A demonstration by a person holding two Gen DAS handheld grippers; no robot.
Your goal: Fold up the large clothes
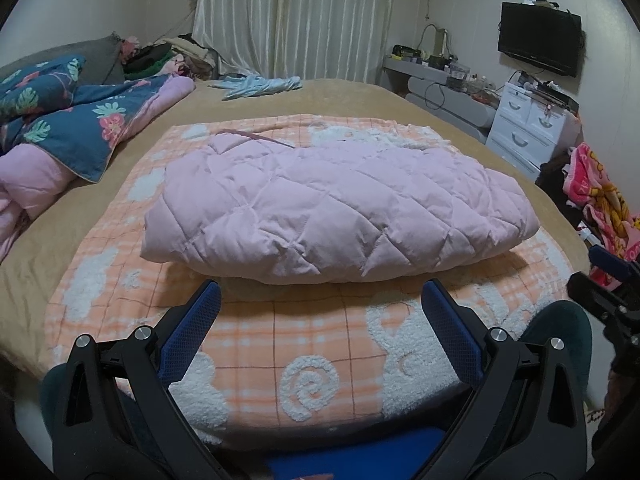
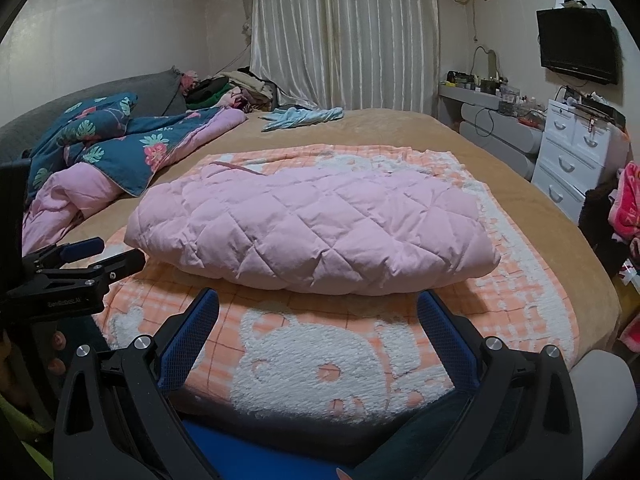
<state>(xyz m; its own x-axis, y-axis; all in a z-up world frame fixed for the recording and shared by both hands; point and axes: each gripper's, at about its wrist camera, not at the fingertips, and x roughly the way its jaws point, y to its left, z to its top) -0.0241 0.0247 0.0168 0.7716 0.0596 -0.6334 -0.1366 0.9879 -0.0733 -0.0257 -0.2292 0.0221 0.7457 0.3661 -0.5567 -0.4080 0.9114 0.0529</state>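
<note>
On the orange blanket (image 1: pixel 320 344) ahead of us lies the pink jacket (image 1: pixel 340 208), already folded into a bundle, its long axis running left to right. Our left gripper (image 1: pixel 320 300) and right gripper (image 2: pixel 318 308) both gape wide, holding nothing, just short of its near edge; neither seems clearly nearer.

we can't see under the folded pink coat (image 1: pixel 336 204), which hides part of the blanket (image 1: pixel 312 344). the shelf clutter (image 2: pixel 486 82) is too small to tell. the quilt (image 1: pixel 60 128) runs off the left edge.
</note>
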